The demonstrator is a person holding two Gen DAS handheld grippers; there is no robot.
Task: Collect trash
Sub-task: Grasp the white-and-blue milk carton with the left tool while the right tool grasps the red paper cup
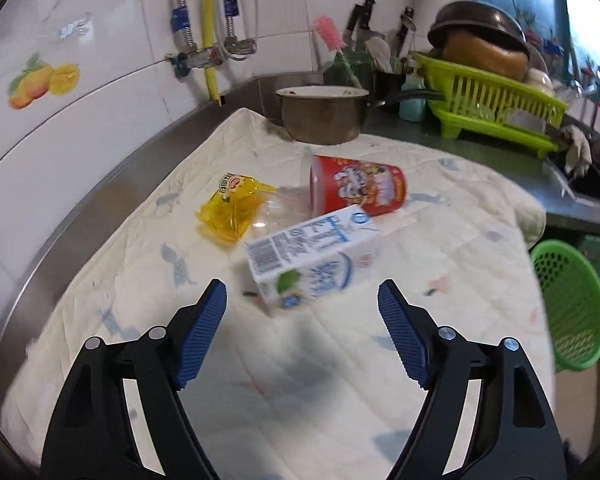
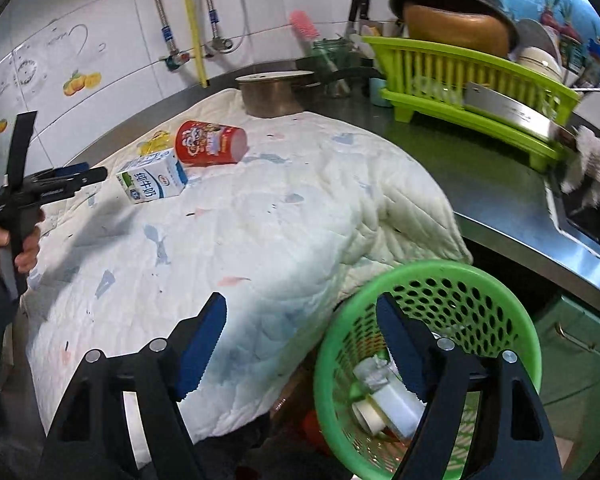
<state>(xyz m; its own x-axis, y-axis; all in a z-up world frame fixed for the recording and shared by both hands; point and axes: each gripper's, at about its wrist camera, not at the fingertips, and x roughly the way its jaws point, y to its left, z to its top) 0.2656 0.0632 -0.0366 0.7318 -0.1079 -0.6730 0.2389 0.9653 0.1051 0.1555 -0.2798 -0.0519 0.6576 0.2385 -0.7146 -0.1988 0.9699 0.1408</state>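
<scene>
Three pieces of trash are seen on the quilted cloth [image 1: 440, 240] over the worktop: one milk carton [image 1: 312, 256], one red cup [image 1: 360, 190], one yellow wrapper [image 1: 230, 210] (all close together). One green basket [image 2: 496, 292] holds white scraps. Left gripper [image 1: 302, 304] and right gripper [image 2: 302, 312]: jaws released, nothing held.

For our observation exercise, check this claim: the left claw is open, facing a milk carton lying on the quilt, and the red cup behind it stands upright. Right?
One error: the red cup lies on its side, as the left wrist view shows. The left claw is open, facing the milk carton on the quilt.
</scene>
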